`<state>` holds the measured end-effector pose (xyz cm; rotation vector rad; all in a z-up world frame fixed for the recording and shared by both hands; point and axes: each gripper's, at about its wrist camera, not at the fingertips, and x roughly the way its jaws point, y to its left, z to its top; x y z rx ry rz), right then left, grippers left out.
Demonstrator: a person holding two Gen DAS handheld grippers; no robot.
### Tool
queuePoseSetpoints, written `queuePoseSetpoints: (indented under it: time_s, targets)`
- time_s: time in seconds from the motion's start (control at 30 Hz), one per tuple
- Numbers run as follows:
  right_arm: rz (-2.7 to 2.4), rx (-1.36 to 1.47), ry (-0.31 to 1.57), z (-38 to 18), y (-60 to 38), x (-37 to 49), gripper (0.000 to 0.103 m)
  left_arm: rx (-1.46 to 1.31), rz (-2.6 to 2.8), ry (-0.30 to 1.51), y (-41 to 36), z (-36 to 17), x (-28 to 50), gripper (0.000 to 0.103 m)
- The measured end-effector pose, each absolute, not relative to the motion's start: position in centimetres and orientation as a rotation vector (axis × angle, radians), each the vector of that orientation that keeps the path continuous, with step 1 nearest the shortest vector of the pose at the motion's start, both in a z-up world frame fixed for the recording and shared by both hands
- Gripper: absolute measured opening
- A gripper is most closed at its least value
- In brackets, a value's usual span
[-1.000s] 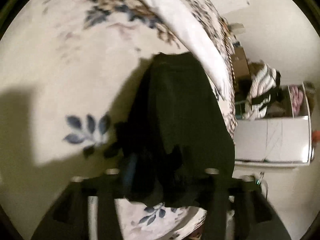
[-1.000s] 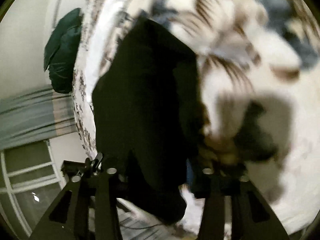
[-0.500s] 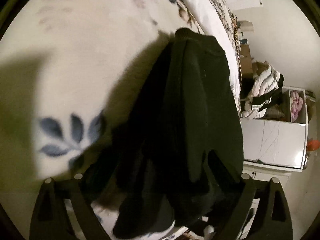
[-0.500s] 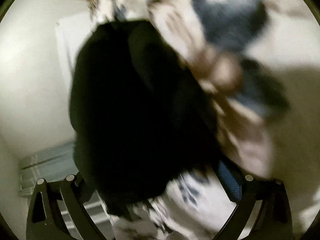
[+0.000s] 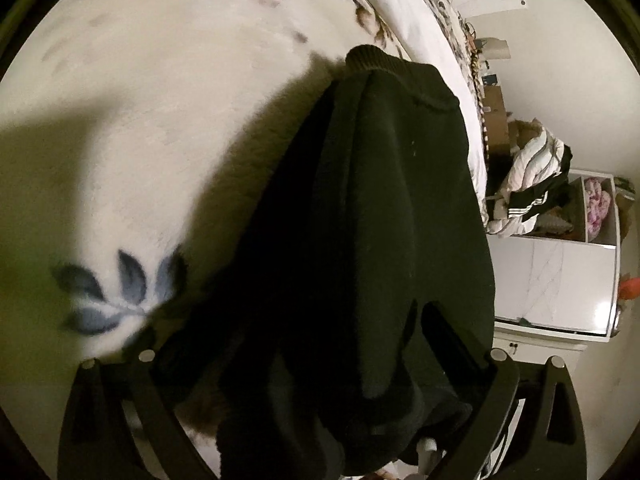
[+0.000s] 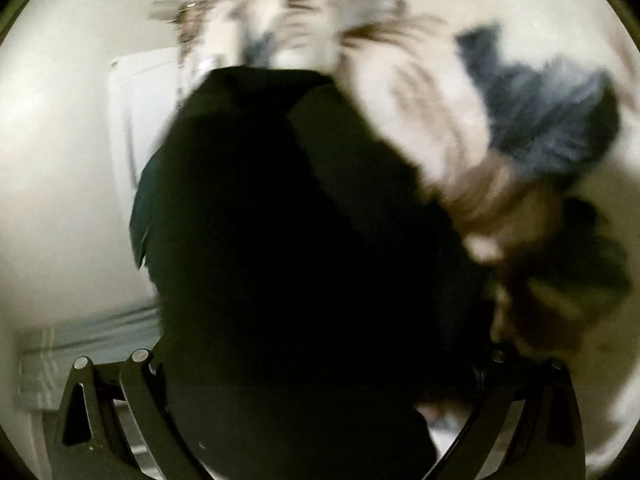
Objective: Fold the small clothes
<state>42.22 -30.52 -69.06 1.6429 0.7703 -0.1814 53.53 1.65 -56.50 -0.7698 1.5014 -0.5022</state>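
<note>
Left wrist view: a dark knitted garment [image 5: 380, 208], folded lengthwise, lies on a cream blanket [image 5: 168, 120] printed with blue leaf sprigs, close to the blanket's right edge where the bed drops away. Its ribbed hem points toward the far side; its near end bunches between the fingers of the left gripper [image 5: 320, 368]. The jaws have just been opening and now stand wide, the cloth lying loosely between them without being pinched. Beyond the bed edge stand a white cabinet [image 5: 556, 284] and a heap of clothes [image 5: 528, 184].

Right wrist view (blurred): the same dark garment [image 6: 288, 240] fills the centre, reaching down between the fingers of the right gripper [image 6: 320, 380]. These jaws have likewise just been opening and are spread wide, not clamping the cloth. The floral blanket [image 6: 420, 92] lies to the right
</note>
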Motion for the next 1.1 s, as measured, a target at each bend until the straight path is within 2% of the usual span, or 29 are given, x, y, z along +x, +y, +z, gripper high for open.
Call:
queuePoseSetpoints:
  time_s: [0.1,0.13,0.17,0.2,0.23,0.3,0.5,0.53,0.57,0.6,0.63,0.7,0.73,0.77,0.8,0.87,1.1]
  targets:
    - [-0.154,1.658,0.770,-69.2,-30.7,43.4,0.103,-0.733,-0.480,1.485,1.2,-56.1,53.5,0.101]
    - [-0.148,1.639,0.759,-68.7,-30.8,43.7,0.099,-0.713,-0.488,1.463,1.0,-55.7,53.4,0.101]
    - [-0.162,1.604,0.766,-68.1,-31.0,44.0,0.088,-0.694,-0.497,1.443,0.8,-55.3,53.2,0.090]
    - [-0.172,1.578,0.778,-67.4,-31.2,44.2,0.082,-0.666,-0.511,1.418,0.6,-54.7,52.8,0.077]
    - [-0.180,1.554,0.794,-66.6,-31.4,44.6,0.071,-0.648,-0.515,1.412,0.4,-54.5,52.6,0.051]
    - [-0.177,1.513,0.819,-65.4,-31.9,45.2,0.062,-0.648,-0.522,1.399,0.2,-53.8,51.9,0.046]
    - [-0.149,1.415,0.897,-62.8,-34.6,47.2,0.061,-0.702,-0.513,1.436,-1.4,-53.2,48.8,0.044]
    - [-0.130,1.417,0.921,-63.1,-35.4,47.8,0.062,-0.700,-0.501,1.437,-1.4,-53.5,48.9,0.048]
    - [-0.118,1.427,0.950,-63.9,-35.5,48.1,0.071,-0.713,-0.482,1.442,-1.4,-54.1,49.0,0.058]
    - [-0.109,1.451,0.976,-64.4,-36.3,48.5,0.077,-0.744,-0.472,1.447,-1.1,-54.8,49.1,0.063]
    - [-0.090,1.478,0.994,-65.2,-36.3,48.8,0.086,-0.777,-0.456,1.447,-0.8,-55.7,49.6,0.063]
    - [-0.071,1.496,0.971,-66.1,-36.2,49.1,0.087,-0.818,-0.452,1.422,-0.6,-56.3,50.2,0.062]
    - [-0.070,1.485,0.952,-66.0,-36.1,49.3,0.083,-0.814,-0.458,1.398,-0.6,-55.9,50.5,0.055]
    - [-0.073,1.467,0.936,-65.5,-35.9,49.3,0.069,-0.799,-0.476,1.378,-0.9,-55.2,50.6,0.036]
    - [-0.076,1.439,0.931,-65.4,-35.7,49.3,0.062,-0.767,-0.503,1.348,-1.2,-54.0,50.7,0.033]
    - [-0.076,1.400,0.920,-63.6,-35.5,49.9,0.056,-0.732,-0.524,1.307,-1.5,-51.9,50.7,0.030]
    - [-0.019,1.366,0.868,-57.8,-35.4,52.1,0.054,-0.782,-0.556,1.157,-0.5,-44.8,51.9,0.028]
